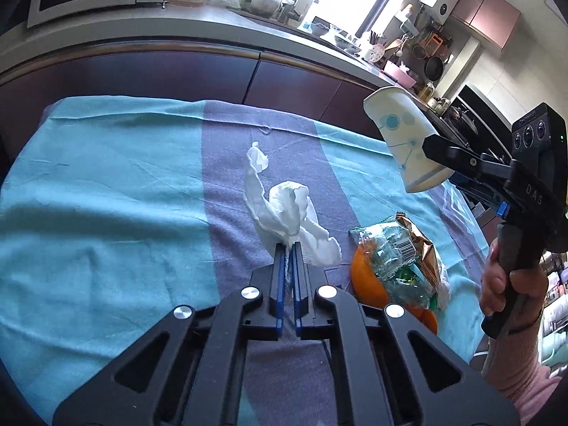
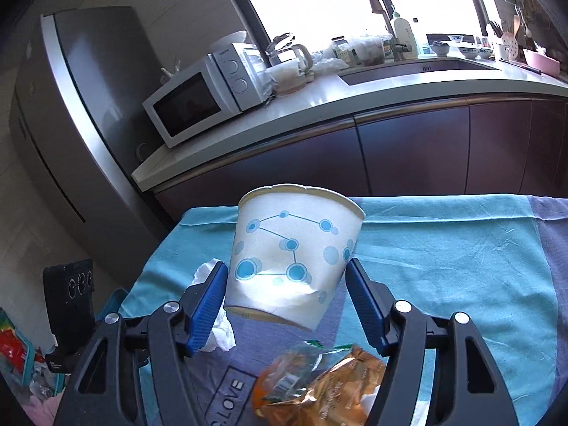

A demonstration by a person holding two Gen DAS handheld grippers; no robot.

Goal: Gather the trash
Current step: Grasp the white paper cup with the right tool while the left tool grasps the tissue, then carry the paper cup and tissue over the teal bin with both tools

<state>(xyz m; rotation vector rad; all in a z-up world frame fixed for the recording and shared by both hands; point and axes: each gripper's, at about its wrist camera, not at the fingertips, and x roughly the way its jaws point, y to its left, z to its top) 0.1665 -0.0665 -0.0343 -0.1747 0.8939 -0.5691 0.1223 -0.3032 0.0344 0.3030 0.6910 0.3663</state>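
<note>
Currently, your left gripper (image 1: 288, 248) is clenched on one corner of the crumpled white tissue (image 1: 289, 220); the rest of the sheet trails loose over the blue-and-grey cloth (image 1: 106, 177) on the table. Risk: thin paper pinched only at an edge tears or slips out if you pull sharply, and the dangling part can snag the heap beside it.

Your right gripper (image 2: 285, 293) grasps the paper cup (image 2: 291, 248), its blue pads (image 2: 209, 305) against the lower wall on either side. The cup is off the cloth and tilted, rim pointing up and away from the camera. The wall already looks dented near the base. Risk: more squeeze crushes the cup further, while less lets it slide out, since the walls taper toward the base. I cannot tell whether anything is inside; if so, more tilt spills it.

The orange bowl (image 1: 365, 280), piled with crinkled foil and plastic wrappers (image 1: 397, 252), sits near the table's edge, just beside the tissue. Risk: the stack stands above the bowl's rim, so adding cup or tissue carelessly can push wrappers onto the cloth, or nudge the bowl toward the edge.
</note>
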